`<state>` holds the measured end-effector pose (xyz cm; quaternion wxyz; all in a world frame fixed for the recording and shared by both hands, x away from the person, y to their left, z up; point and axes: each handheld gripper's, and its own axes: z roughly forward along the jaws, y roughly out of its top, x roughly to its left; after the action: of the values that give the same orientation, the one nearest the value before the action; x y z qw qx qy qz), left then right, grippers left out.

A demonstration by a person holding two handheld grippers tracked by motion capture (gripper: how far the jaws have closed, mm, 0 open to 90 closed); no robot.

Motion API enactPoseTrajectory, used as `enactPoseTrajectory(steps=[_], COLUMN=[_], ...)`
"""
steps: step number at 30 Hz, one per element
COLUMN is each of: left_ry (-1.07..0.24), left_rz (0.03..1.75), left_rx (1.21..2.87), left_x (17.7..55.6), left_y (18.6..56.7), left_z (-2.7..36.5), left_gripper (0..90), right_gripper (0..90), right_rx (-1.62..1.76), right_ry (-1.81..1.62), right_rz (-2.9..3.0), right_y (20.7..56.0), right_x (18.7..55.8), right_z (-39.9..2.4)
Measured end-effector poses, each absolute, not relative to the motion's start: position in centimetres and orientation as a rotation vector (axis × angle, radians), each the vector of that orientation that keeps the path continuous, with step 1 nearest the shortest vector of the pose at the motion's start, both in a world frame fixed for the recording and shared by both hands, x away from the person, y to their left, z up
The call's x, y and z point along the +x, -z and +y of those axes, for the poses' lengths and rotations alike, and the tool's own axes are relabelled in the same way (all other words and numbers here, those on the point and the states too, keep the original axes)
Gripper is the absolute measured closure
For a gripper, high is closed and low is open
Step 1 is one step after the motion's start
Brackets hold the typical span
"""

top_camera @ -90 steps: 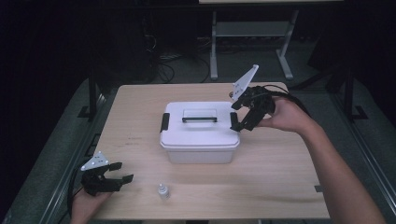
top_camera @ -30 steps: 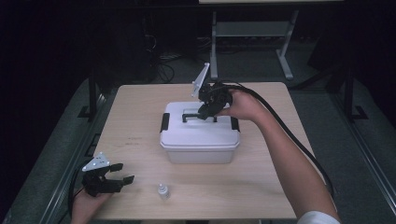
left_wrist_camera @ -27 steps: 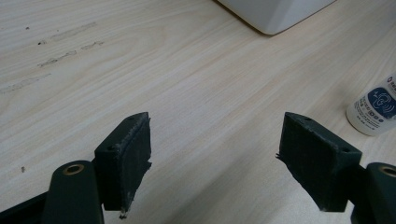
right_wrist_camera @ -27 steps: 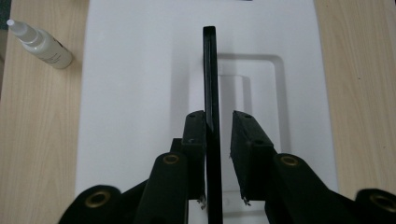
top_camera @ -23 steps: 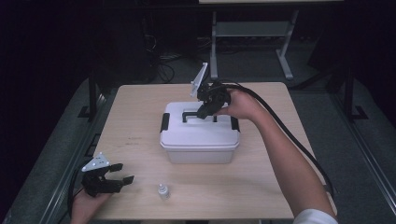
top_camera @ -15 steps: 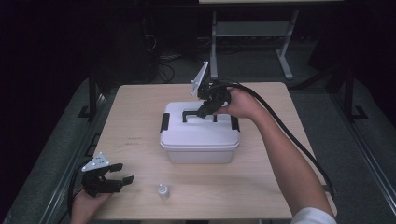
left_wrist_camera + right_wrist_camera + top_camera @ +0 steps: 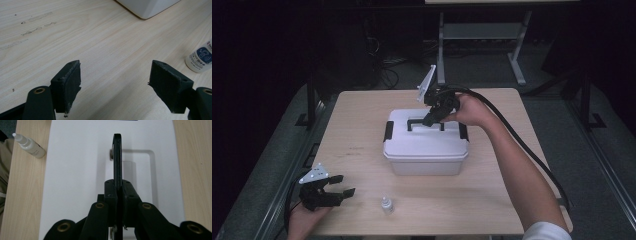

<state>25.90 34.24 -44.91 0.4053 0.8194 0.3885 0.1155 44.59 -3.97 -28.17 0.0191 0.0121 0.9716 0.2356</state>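
White lidded plastic box (image 7: pixel 426 145) is sitting mid-desk (image 7: pixel 362 120); the right gripper (image 7: pixel 432 117) jaws have just been closing, clamping its black hinged handle (image 7: pixel 117 157). Lifting straight up likely comes next. The left gripper (image 7: pixel 337 192) is waiting, jaws wide, empty.

The right claw (image 7: pixel 430 120) grips the black handle (image 7: pixel 424 122) atop the white box (image 7: pixel 426 150) mid-table.

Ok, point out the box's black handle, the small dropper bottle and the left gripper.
black handle (image 7: pixel 117 157), right gripper view, its raised bar.
dropper bottle (image 7: pixel 386 205), high view, its body.
left gripper (image 7: pixel 115 82), left gripper view, midway between its open jaws.
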Motion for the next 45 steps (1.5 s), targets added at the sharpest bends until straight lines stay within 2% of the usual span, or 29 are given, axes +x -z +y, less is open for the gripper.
enactPoseTrajectory(steps=[11,23,45], left_ry=[-0.298,-0.288,-0.294], left_rz=[0.98,0.982,0.979], left_rx=[2.074,2.075,2.072], left_x=[25.9,26.0,25.9], left_y=[44.9,45.0,44.7], left_z=[34.2,34.0,34.1], left_gripper=[24.9,24.9,24.9], right_gripper=[84.4,84.4,84.4], right_rx=[0.039,0.046,0.137], right_ry=[-0.759,-0.79,-0.784], right_rz=[2.995,2.951,2.875], right_y=[27.6,25.5,22.4], right_x=[44.3,43.2,39.6], right_z=[-4.3,-5.7,-11.2])
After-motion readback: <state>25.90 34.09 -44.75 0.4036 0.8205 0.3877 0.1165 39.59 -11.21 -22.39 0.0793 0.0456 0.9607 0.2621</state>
